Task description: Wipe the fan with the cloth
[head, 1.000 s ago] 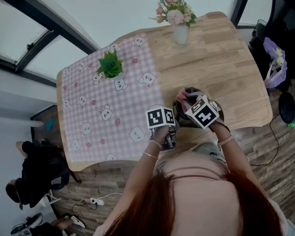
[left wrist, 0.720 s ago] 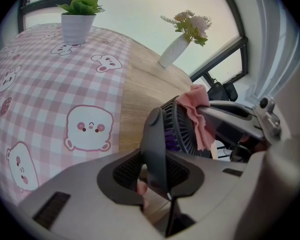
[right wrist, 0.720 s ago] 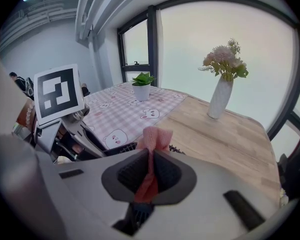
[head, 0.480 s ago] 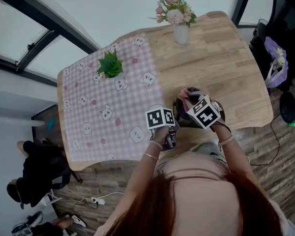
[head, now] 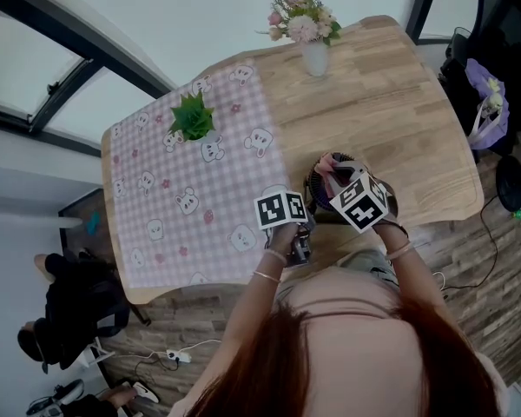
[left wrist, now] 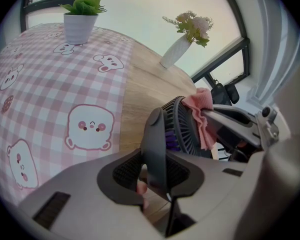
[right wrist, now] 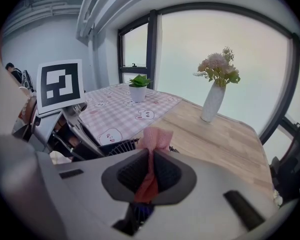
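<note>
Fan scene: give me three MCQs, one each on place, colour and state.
1. Where does the potted plant stand?
A) on the checked tablecloth
B) on bare wood
C) on the floor

2. What colour is the cloth?
A) blue
B) pink
C) white

3. What is the left gripper doing?
A) open and empty
B) shut on the fan
C) shut on the cloth

Answers:
1 A: the head view shows its pot on the pink checks.
2 B: it looks pink in both gripper views.
3 B: the left gripper view shows the fan's dark stand clamped in it.
</note>
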### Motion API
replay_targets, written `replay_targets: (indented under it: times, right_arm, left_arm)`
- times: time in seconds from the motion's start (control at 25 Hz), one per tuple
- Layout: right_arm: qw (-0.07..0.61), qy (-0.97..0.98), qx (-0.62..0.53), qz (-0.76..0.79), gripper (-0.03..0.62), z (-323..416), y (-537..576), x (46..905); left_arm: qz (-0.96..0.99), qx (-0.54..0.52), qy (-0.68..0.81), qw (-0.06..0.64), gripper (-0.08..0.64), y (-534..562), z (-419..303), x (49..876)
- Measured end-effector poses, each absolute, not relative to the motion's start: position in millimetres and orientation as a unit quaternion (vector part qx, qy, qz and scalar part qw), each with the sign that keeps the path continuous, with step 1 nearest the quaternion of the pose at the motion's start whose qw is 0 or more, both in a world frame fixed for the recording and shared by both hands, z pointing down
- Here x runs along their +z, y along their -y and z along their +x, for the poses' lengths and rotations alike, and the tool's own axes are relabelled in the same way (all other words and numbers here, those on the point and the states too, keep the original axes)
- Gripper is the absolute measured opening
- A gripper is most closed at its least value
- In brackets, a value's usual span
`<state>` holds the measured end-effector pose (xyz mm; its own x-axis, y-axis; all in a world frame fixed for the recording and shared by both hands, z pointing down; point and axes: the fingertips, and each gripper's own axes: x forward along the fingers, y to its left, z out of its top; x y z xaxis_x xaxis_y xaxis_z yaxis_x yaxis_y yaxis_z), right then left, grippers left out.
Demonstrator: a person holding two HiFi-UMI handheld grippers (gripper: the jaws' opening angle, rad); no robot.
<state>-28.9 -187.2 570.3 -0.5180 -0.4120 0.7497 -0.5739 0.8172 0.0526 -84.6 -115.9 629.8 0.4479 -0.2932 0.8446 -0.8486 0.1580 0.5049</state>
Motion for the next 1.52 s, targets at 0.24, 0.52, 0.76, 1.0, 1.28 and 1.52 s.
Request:
replay_targets:
  times: [0.24, 0.52, 0.76, 1.0, 1.28, 1.52]
  right_arm:
    - [0.4, 0.862, 0.096, 0.296, 0.026, -22.5, 187.6, 570.4]
    - [0.398, 0.858, 0.089, 0.311, 0.025, -12.5, 186.4, 569.3]
    - [0.395, 0.857, 0.085, 0.32, 0.026, -8.6, 188.1, 570.2]
    - [0.39, 0.856, 0.086, 0.329, 0.026, -4.0, 187.6, 569.1]
    - [0.387, 0.853, 0.087, 0.34, 0.026, 0.2, 189.3, 570.4]
    - [0.384, 0.848, 0.091, 0.354, 0.026, 5.3, 189.1, 569.4]
  left_arm:
    - [0.604, 0.233, 0.472, 0.599, 0.104, 116.3, -84.7, 630.5]
    - [0.603, 0.232, 0.474, 0.598, 0.104, 115.5, -84.9, 629.4]
    - [0.603, 0.23, 0.475, 0.598, 0.104, 117.2, -85.2, 631.0]
    - [0.604, 0.228, 0.476, 0.598, 0.106, 116.4, -84.8, 630.1]
    - [0.605, 0.226, 0.475, 0.598, 0.106, 117.3, -84.8, 631.9]
    - [0.604, 0.222, 0.476, 0.599, 0.109, 116.4, -85.0, 630.7]
